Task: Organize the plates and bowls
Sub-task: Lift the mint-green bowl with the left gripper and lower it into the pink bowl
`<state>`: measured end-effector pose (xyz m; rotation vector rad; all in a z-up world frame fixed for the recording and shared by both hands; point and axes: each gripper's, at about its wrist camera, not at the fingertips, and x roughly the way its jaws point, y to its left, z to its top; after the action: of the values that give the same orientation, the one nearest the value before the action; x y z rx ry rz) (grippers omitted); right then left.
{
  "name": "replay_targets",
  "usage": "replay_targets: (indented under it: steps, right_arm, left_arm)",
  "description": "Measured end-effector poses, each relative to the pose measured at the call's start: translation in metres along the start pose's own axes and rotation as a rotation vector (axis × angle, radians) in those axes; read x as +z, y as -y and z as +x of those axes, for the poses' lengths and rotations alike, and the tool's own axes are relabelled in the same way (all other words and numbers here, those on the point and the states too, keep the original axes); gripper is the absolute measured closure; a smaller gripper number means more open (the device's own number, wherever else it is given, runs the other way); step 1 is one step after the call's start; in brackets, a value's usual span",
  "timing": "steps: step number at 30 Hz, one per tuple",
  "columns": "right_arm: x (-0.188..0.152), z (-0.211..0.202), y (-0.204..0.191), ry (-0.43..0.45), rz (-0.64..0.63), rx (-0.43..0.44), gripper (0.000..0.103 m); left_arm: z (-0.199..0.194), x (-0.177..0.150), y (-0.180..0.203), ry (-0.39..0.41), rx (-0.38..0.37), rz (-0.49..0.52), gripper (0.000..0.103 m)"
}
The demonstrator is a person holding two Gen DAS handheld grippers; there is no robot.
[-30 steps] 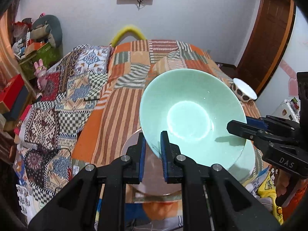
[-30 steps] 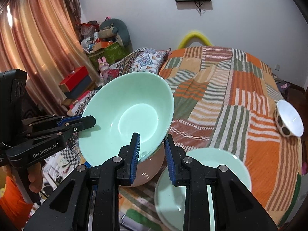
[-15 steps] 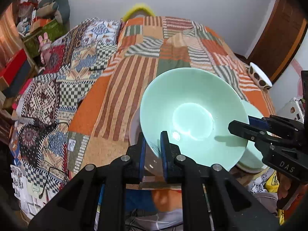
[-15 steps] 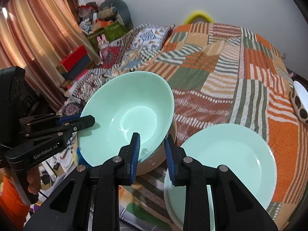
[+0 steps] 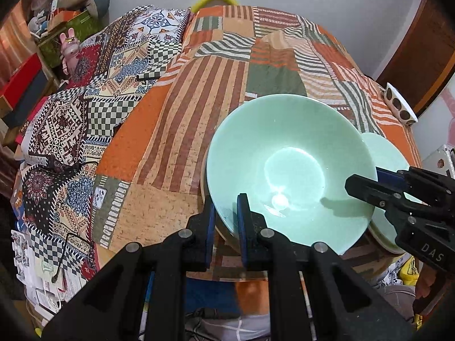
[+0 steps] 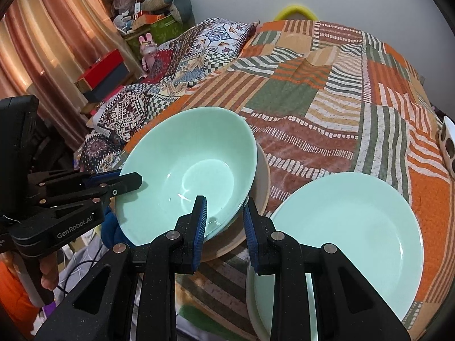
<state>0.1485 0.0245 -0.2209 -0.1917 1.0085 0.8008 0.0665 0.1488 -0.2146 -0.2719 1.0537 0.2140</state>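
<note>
A mint green bowl (image 5: pixel 290 170) sits tilted in a beige bowl (image 6: pixel 263 182) on the patchwork bedspread. My left gripper (image 5: pixel 226 213) is shut on the green bowl's near rim. My right gripper (image 6: pixel 223 216) straddles the opposite rim (image 6: pixel 239 204) with its jaws apart, open. It shows in the left wrist view (image 5: pixel 366 182) at the bowl's right edge. A mint green plate (image 6: pixel 349 238) lies on a white plate to the right of the bowls; it also shows in the left wrist view (image 5: pixel 381 153).
A white bowl with brown dots (image 5: pixel 399 108) stands at the bed's far right edge (image 6: pixel 448 145). Patterned pillows (image 5: pixel 93 85) cover the bed's left side. Boxes and toys (image 6: pixel 136 31) crowd the left wall by the curtain.
The green bowl has come down into the beige bowl. Both grippers lowered with it, and the right gripper's jaws have spread apart from the rim.
</note>
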Motion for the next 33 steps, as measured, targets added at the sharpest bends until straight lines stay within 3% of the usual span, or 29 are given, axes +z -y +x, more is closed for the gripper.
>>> replay_targets:
  steps: [12, 16, 20, 27, 29, 33]
  right_arm:
    - [0.002, 0.014, 0.006, -0.037, 0.02, 0.023, 0.079]
    - [0.003, 0.015, 0.006, -0.043, 0.024, 0.035, 0.076]
    - [0.001, 0.016, 0.003, -0.051, 0.011, 0.028, 0.076]
    - [0.004, 0.01, 0.005, -0.035, -0.009, 0.003, 0.073]
    - [0.005, 0.007, 0.008, -0.022, -0.004, 0.0, 0.066]
    - [0.008, -0.004, 0.009, 0.015, -0.007, -0.006, 0.063]
  left_arm:
    - [0.006, 0.0, -0.002, -0.003, 0.015, -0.004, 0.089]
    - [0.007, 0.0, -0.004, -0.01, 0.004, -0.001, 0.079]
    - [0.008, 0.0, -0.005, -0.015, 0.005, -0.007, 0.078]
    - [0.007, 0.002, -0.005, -0.017, -0.006, -0.019, 0.075]
    - [0.004, 0.003, -0.004, -0.01, -0.005, -0.02, 0.075]
    - [-0.009, 0.008, -0.001, 0.02, -0.006, -0.014, 0.075]
